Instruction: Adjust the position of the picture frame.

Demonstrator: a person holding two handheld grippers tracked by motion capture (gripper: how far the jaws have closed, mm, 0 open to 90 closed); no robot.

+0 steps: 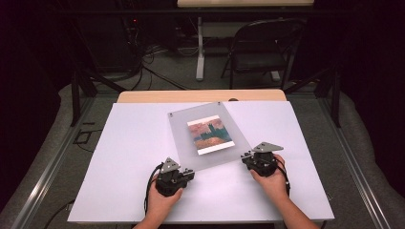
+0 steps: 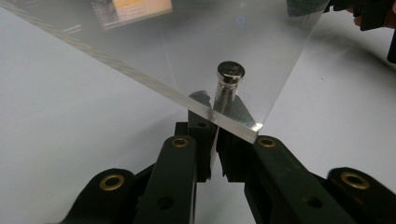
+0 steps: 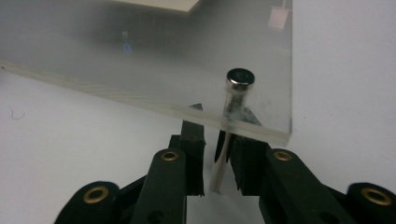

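One clear panel (image 1: 208, 136), one picture (image 1: 210, 134), two claws, two metal pegs

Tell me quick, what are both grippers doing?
Left gripper: shut on the metal post under the clear panel.
Right gripper: around its post; grip unclear.

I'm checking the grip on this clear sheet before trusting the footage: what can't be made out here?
- Right claw on the standoff pin: right gripper view, the clear sheet's edge crosses the pads, so contact is uncertain.
- Left claw pads: left gripper view, the sheet covers their tips.
- Picture detail: high view, too small; blurred in the gripper views.
- Far corner fittings: high view, too small to identify.
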